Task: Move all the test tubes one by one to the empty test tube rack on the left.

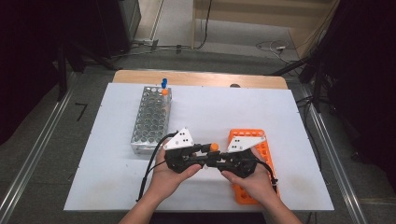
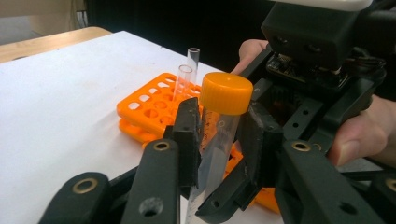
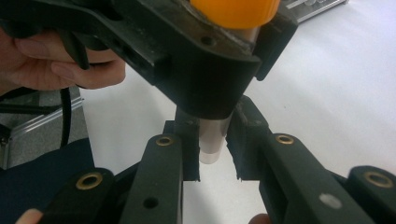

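Note:
A clear tube with an orange cap [image 1: 214, 147] stands upright between the two grippers at the table's front middle. My left gripper [image 2: 219, 140] is shut on the tube [image 2: 219, 126] just below its cap [image 2: 225, 93]. In the right gripper view, the left gripper's black jaws hold the tube under the cap [image 3: 231, 11]. My right gripper [image 3: 214, 149] sits lower, its pads touching both sides of the tube's bottom end [image 3: 212, 140]. In the high view the left gripper [image 1: 201, 151] and right gripper [image 1: 215, 158] meet tip to tip.
An orange rack [image 1: 268, 154] lies under the right hand, with two empty clear tubes [image 2: 183, 79] standing in it. A metal rack [image 1: 152, 119] stands at the left, holding a blue-capped tube [image 1: 164, 83] and an orange-capped one [image 1: 165, 92] at its far end. A white sheet [image 1: 210, 112] covers the table.

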Tool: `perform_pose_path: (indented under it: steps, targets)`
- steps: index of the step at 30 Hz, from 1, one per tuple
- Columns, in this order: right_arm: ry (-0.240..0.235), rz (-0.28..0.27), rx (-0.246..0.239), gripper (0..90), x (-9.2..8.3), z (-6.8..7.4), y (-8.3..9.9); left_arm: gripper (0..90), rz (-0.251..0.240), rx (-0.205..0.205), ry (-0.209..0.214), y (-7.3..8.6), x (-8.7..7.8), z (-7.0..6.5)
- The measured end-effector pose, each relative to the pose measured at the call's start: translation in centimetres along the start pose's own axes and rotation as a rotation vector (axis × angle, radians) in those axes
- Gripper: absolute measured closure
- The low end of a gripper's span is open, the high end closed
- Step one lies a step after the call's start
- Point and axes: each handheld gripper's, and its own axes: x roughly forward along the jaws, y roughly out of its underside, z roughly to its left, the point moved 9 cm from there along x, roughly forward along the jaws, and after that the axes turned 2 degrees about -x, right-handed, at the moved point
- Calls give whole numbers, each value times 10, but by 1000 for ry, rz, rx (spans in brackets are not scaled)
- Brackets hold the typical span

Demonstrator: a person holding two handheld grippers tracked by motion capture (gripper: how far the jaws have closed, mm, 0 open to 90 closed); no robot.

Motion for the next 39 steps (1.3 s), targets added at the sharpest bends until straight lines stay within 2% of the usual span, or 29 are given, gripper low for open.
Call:
perform_pose_path:
  steps: [2,9,12,15,19,23,27,32,36,39]
  targets:
    - [-3,-2,1,728,0,0,1,741,-1,9,-10,0,-1,1]
    - [-12,-29,-1,713,-3,0,-1,750,-29,24,-25,-4,-3,1]
    - [-19,-39,-5,638,-7,-1,0,750,-46,22,-46,-7,-7,5]
    - [4,-51,-23,529,-13,-3,2,750,-68,2,-64,-10,-12,11]
    - [1,-87,-30,405,-24,-5,4,750,-76,-7,-85,-11,-19,19]
    - [7,-132,-21,315,-38,-9,6,750,-83,-16,-109,-11,-25,27]
    - [34,-169,-8,216,-51,-17,10,750,-91,-24,-133,-12,-32,35]
    - [59,-191,9,79,-66,-26,19,750,-110,-43,-169,-15,-43,49]
    - [66,-200,21,1,-77,-32,29,750,-118,-50,-198,-15,-49,61]
    - [68,-211,26,0,-87,-37,36,750,-124,-49,-218,-17,-54,68]
